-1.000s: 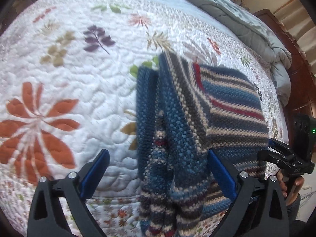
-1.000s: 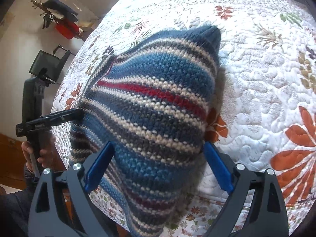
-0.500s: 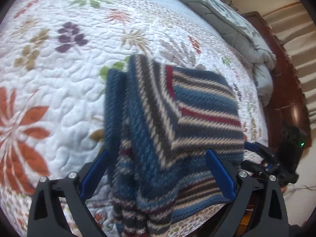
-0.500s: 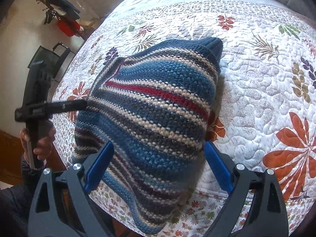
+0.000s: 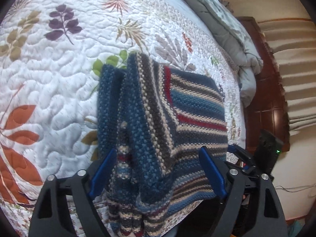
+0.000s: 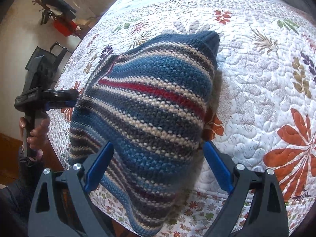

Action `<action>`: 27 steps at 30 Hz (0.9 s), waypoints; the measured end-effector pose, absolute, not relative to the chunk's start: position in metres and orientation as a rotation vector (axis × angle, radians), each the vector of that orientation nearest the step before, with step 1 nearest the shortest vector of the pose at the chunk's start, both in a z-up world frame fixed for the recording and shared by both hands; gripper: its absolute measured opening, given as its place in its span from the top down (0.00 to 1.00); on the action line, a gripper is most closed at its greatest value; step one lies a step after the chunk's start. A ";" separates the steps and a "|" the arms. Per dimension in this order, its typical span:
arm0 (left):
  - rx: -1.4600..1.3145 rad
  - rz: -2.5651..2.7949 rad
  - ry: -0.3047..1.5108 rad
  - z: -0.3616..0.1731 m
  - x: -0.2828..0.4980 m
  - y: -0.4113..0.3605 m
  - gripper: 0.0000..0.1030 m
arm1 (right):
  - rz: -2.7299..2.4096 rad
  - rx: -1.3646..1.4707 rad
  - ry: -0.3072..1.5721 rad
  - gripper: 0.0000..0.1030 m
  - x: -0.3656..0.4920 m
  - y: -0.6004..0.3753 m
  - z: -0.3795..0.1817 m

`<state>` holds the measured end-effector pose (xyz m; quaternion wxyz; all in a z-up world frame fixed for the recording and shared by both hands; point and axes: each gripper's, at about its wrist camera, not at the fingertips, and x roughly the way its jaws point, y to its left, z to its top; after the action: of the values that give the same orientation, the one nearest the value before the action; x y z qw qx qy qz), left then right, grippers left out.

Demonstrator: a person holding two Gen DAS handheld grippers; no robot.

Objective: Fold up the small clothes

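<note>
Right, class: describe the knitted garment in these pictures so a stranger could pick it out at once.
Start at the bed's white floral quilt. Near its edge, between the two grippers, lies the striped knit sweater, partly folded. It is the only woollen thing there: blue, grey and cream bands with one bright red stripe, unlike the plain grey duvet bunched at the far side.

Black tool [image 6: 158, 167], blue pads [image 6: 98, 165], silver screws.

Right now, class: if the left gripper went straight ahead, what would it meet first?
Most likely the striped sweater: it already bunches between the left gripper fingers. The quilt lies beyond; depth is unclear.
</note>
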<state>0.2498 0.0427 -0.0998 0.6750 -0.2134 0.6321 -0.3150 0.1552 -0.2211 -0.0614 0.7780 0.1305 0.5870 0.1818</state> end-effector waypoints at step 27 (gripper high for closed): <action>-0.500 -0.860 1.543 -0.139 0.269 -0.008 0.18 | 0.400 0.319 1.291 0.10 0.159 -0.222 -0.076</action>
<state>0.2692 -0.0077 -0.1391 0.6073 -0.2162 0.6677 -0.3723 0.1588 -0.2221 -0.0757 0.7684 0.1468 0.5950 0.1841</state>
